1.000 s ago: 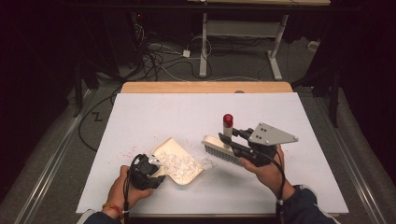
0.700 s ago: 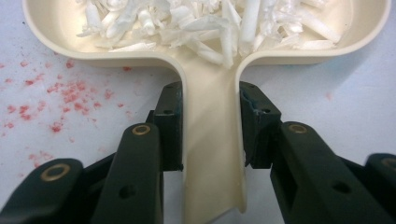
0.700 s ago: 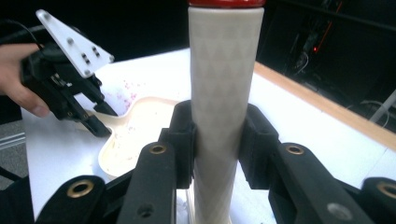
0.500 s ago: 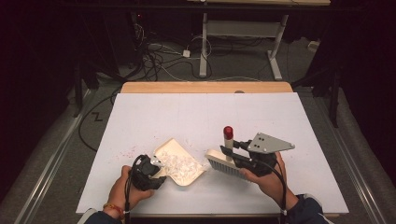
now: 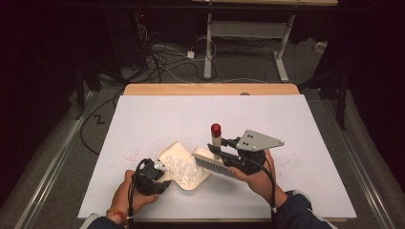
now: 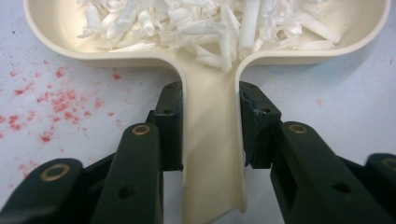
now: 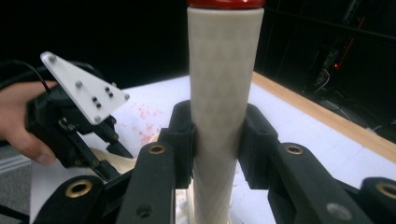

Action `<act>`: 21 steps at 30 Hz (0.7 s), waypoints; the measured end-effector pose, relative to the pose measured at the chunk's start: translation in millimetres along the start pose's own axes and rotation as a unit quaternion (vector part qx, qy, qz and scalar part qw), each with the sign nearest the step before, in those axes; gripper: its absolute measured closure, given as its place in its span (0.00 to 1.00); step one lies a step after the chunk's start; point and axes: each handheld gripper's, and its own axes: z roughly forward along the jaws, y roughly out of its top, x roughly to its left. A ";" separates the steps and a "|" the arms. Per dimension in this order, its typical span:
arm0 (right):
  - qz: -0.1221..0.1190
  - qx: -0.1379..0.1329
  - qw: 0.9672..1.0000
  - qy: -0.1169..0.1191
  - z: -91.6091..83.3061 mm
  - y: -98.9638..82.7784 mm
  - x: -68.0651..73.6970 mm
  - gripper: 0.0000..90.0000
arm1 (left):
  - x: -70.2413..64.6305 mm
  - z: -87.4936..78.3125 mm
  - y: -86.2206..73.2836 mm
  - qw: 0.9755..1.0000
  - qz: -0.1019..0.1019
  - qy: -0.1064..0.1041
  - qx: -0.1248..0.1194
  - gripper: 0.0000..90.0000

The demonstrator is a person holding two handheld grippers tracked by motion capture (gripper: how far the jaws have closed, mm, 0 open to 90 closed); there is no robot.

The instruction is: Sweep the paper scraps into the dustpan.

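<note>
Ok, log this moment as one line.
left gripper clamps dustpan handle | right gripper clamps brush | shreds in pan

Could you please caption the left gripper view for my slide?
Left tool shut on the cream dustpan handle, white shreds piled inside.

In the right gripper view, the brush handle point(image 7: 224, 107) is cut off at top and bottom edges. The dustpan point(image 6: 212, 154) rim exits the left gripper view's top edge.
</note>
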 end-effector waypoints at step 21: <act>-0.015 -0.027 0.996 -0.080 -3.1 6.7 -19.4 0.79 | -0.8 0.6 1.6 1.000 -0.001 0.000 0.004 0.70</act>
